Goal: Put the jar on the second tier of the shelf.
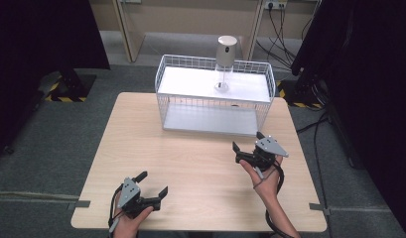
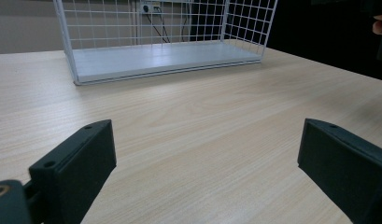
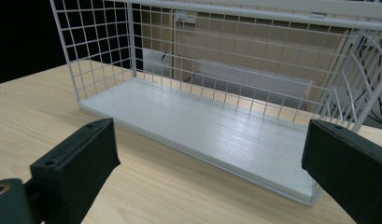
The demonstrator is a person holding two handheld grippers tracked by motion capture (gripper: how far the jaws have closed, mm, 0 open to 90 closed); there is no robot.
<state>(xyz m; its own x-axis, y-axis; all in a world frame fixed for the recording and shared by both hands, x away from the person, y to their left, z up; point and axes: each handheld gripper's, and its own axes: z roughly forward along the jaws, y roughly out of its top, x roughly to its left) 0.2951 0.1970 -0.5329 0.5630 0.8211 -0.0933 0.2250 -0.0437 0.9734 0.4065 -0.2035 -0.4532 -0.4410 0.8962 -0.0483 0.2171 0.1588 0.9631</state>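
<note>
We find the left tool point(image 1: 153, 184) open and empty near the table's point(image 1: 190, 163) front edge. The right tool point(image 1: 247, 143), likewise open and empty, sits just before the white wire shelf point(image 1: 214, 115) at the table's far side.

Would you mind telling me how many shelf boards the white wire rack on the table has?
2. The upper board sits at the top of the rack and carries a wine glass; the lower board lies at the bottom, bare as far as I can see.
</note>
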